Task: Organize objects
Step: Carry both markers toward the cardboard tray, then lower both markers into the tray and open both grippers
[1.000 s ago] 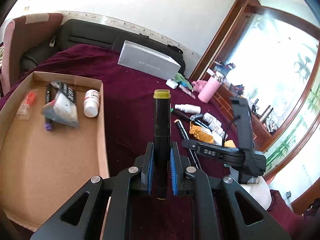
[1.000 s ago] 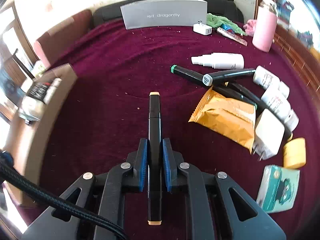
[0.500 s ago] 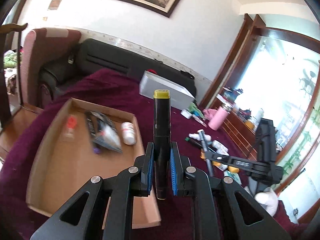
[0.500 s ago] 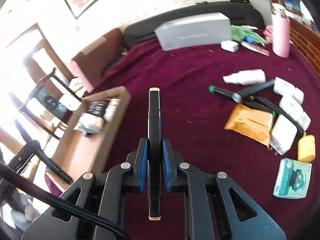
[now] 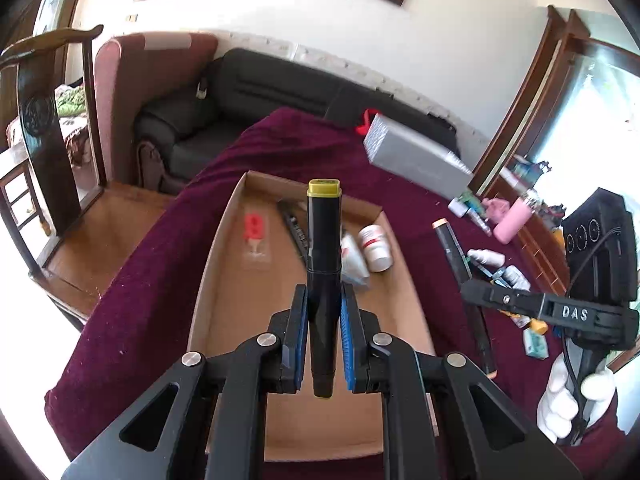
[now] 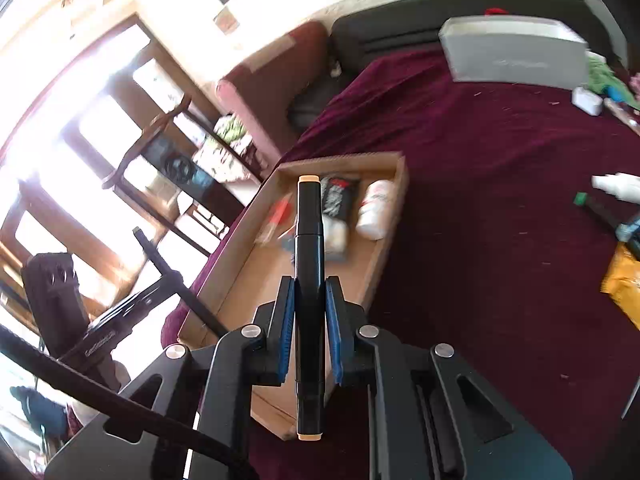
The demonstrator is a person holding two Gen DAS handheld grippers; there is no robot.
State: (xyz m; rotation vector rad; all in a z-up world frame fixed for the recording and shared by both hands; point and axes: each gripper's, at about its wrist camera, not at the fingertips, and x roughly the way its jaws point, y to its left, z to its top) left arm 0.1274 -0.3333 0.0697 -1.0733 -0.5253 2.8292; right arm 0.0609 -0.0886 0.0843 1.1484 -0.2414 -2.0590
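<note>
- Black marker with a yellow cap point(image 5: 324, 264): clamped between the blue pads of the left tool point(image 5: 324, 330), jaws closed on its barrel, cap pointing forward, lower end sticking out behind the pads.
- This marker hangs above the shallow brown cardboard tray point(image 5: 248, 292), over its middle.
- Black marker with pale orange end caps point(image 6: 308, 280): gripped the same way by the right tool point(image 6: 308, 330), jaws closed on the barrel, one orange end forward, the other behind the pads.
- From the right wrist view this second marker sits over the tray's point(image 6: 384, 264) near right edge.
- In the left wrist view the right tool point(image 5: 472, 294) shows to the right of the tray, holding its marker point(image 5: 460, 272) over the maroon cloth; a white-gloved hand point(image 5: 568, 404) grips the handle.
- Tray contents, far end: white pill bottle with a red label point(image 5: 376, 248), lying on its side near the right wall; a clear packet with a red item point(image 5: 255, 236) toward the left; a dark packet point(image 6: 336, 200) between them, partly hidden by the markers.
- Tray rests on the surface covered in maroon cloth point(image 6: 480, 200).
- Far side of the cloth: long grey box point(image 6: 516, 54).
- Right side of the cloth: white spray bottle point(image 6: 618, 186), green-capped black marker point(image 6: 592, 206), orange foil packet point(image 6: 624, 280), pink bottle point(image 5: 514, 222).
</note>
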